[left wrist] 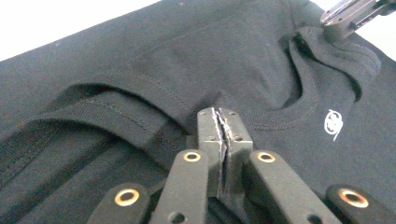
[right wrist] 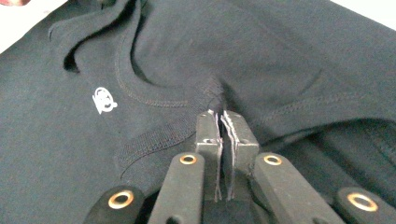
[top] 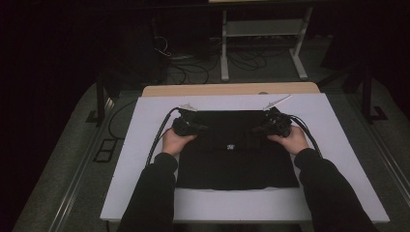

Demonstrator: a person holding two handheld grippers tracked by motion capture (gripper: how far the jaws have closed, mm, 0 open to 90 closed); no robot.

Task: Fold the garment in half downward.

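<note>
The black T-shirt (top: 236, 150) lies flat mid-bench (top: 145, 145). Left claw (left wrist: 219, 122) and right claw (right wrist: 219, 122) each pinch its fabric beside the collar (left wrist: 285, 122). Grasping is done; next, probably, lift both evenly to fold.

High view fixed above the person's side, facing forward and down over the desk (top: 338, 125), at distance, left tool (left wrist: 219, 122) view and right tool (right wrist: 219, 122) view close along their own jaws, low over the black shirt (top: 237, 159), all three sharing its white logo (left wrist: 333, 123).
</note>
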